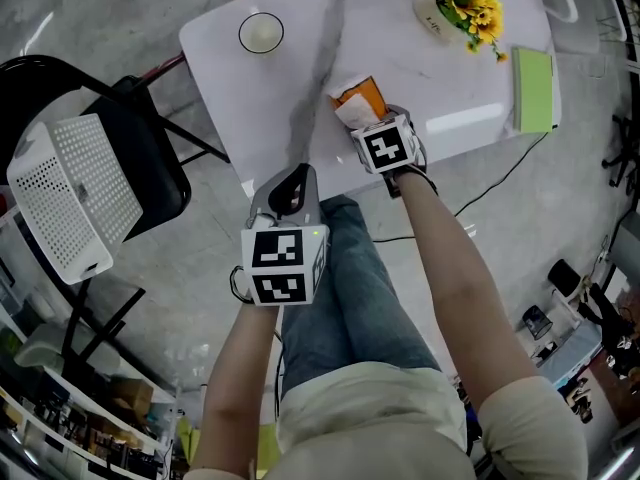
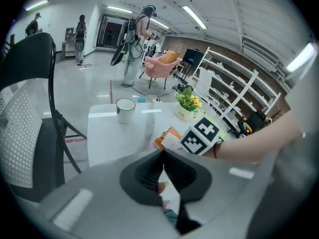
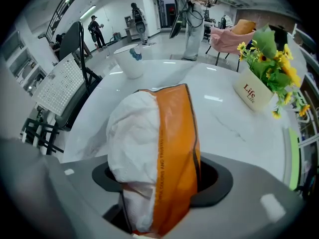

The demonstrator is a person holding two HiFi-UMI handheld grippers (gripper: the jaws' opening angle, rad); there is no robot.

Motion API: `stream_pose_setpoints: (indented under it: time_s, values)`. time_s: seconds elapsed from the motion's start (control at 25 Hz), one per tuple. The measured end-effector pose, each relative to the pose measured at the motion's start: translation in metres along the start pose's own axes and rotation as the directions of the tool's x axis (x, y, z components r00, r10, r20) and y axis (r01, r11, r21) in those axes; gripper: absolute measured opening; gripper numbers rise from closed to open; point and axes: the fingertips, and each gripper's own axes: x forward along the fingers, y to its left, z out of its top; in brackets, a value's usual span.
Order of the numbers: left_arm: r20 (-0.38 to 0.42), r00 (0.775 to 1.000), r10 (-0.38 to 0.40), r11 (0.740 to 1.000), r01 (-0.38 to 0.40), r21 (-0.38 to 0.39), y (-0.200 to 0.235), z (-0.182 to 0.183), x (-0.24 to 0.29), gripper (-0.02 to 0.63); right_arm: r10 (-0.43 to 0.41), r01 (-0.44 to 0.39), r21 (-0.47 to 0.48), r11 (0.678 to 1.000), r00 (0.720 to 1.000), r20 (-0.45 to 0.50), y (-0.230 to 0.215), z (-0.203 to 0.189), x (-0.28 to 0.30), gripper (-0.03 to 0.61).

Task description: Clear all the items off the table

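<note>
An orange and white tissue pack (image 1: 357,98) lies near the front edge of the white table (image 1: 300,68). My right gripper (image 1: 368,120) points steeply down onto it. In the right gripper view the pack (image 3: 159,143) fills the gap between the jaws, and my right gripper (image 3: 159,195) is shut on it. My left gripper (image 1: 296,178) hangs off the table above the person's lap; in its own view my left gripper (image 2: 162,153) has its tips touching and holds nothing. A white cup (image 1: 261,33), a pot of yellow flowers (image 1: 462,3) and a green book (image 1: 533,90) also stand on the table.
A black chair (image 1: 150,163) with a white perforated basket (image 1: 70,193) on it stands left of the table. Cables run over the floor at the right. Shelves and people show far off in the left gripper view.
</note>
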Motion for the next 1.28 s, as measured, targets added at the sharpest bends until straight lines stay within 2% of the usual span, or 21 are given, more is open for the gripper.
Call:
stream_pose_setpoints:
  time_s: [0.28, 0.56, 0.76, 1.28]
  values:
    - [0.011, 1.0, 0.011, 1.0, -0.011, 0.005, -0.003, 0.003, -0.013, 0.011, -0.013, 0.013, 0.001, 1.0, 1.0, 0.002, 0.001, -0.007, -0.016, 0.336]
    - [0.024, 0.999, 0.022, 1.0, -0.022, 0.01, -0.005, 0.005, -0.027, 0.011, 0.002, -0.003, 0.02, 1.0, 0.999, 0.042, 0.009, -0.005, -0.035, 0.333]
    - [0.034, 0.999, 0.032, 0.999, -0.032, 0.016, -0.009, 0.007, -0.04, 0.011, -0.017, 0.016, 0.02, 1.0, 0.998, 0.065, 0.011, -0.001, -0.06, 0.333]
    - [0.056, 0.996, 0.065, 0.998, -0.065, -0.006, -0.017, 0.007, -0.068, 0.011, -0.028, 0.038, -0.07, 0.997, 0.99, 0.141, 0.03, 0.011, -0.116, 0.333]
